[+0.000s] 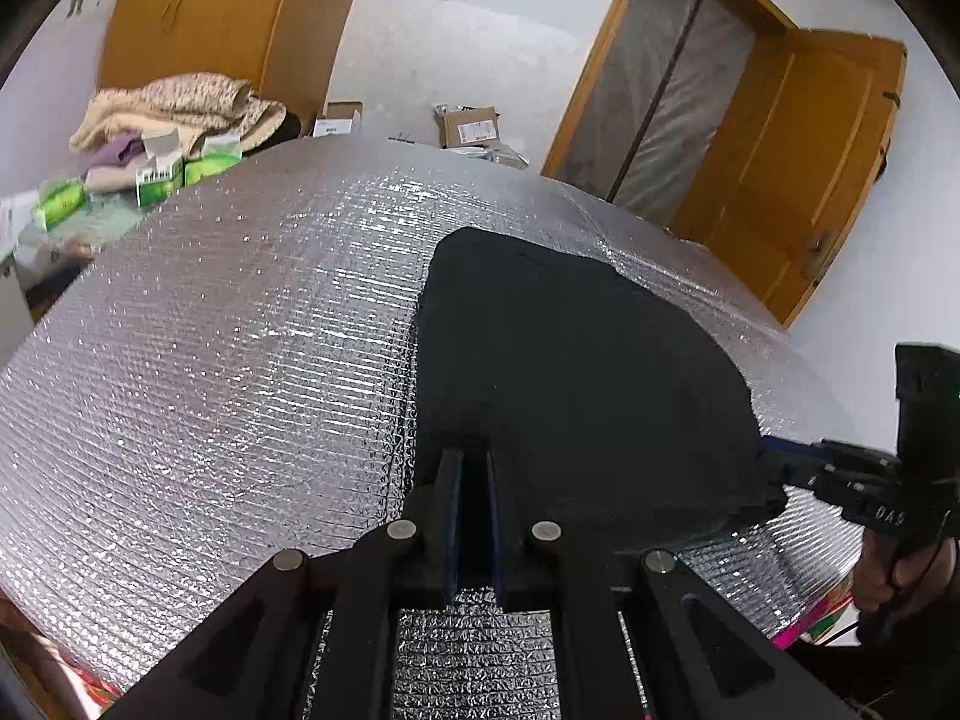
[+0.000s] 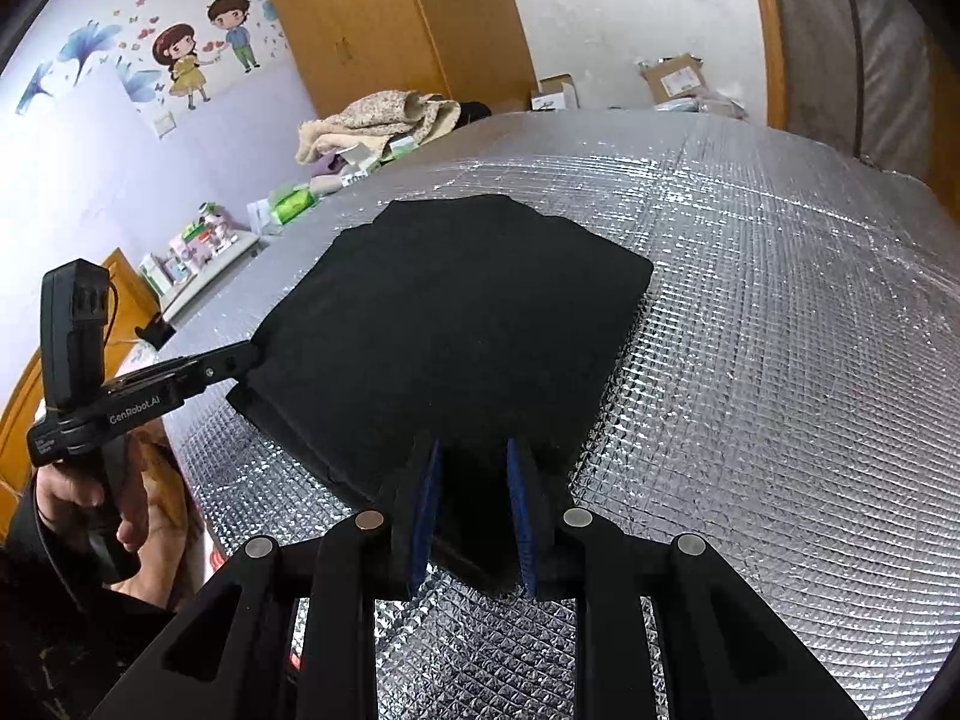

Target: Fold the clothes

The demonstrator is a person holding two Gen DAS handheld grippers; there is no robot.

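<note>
Where the silver quilted cover (image 2: 750, 312) spreads over the whole table, a black garment (image 2: 456, 324) lies flat on it, folded into a compact slab with its near edge toward the person. Behind the table stand a wooden wardrobe (image 2: 384, 18), a wall with cartoon stickers (image 2: 198, 54) and, in the left view, an open wooden door (image 1: 798, 168). A heap of beige blankets (image 1: 180, 108) sits off the far left corner beside green boxes (image 1: 156, 180). The left gripper (image 1: 474, 462) has its jaws narrow, pinched on the garment's near left edge. The right gripper (image 2: 474, 462) stands about half open around the near right corner; the cloth lies between its blue pads (image 2: 427, 498), but whether they press on it I cannot tell. A hand (image 2: 72, 498) grips the left handle.
</note>
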